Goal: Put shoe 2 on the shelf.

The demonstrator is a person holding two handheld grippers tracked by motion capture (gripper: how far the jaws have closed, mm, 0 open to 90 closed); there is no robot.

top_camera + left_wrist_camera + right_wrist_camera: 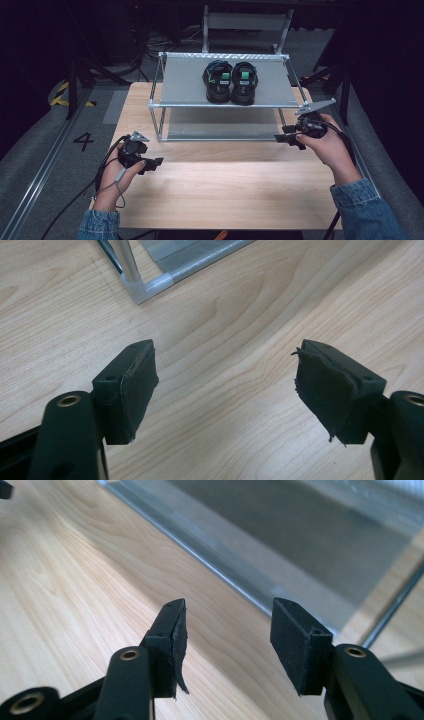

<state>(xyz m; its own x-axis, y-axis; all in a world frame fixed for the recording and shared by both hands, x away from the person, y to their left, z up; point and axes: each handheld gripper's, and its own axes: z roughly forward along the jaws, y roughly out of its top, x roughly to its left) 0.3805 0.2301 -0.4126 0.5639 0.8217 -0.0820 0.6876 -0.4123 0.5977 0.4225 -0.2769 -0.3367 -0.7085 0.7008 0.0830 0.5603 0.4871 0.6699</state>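
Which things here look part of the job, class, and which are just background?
Likely part of the job:
pair of shoes on the rack's top shelf
metal rack
left gripper, open
right gripper, open

Just background:
wooden table
cables on the floor
floor marking 4

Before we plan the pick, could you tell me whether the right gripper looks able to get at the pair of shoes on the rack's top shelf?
Probably yes: the right gripper is open and empty beside the rack, and the shoes sit uncovered there.
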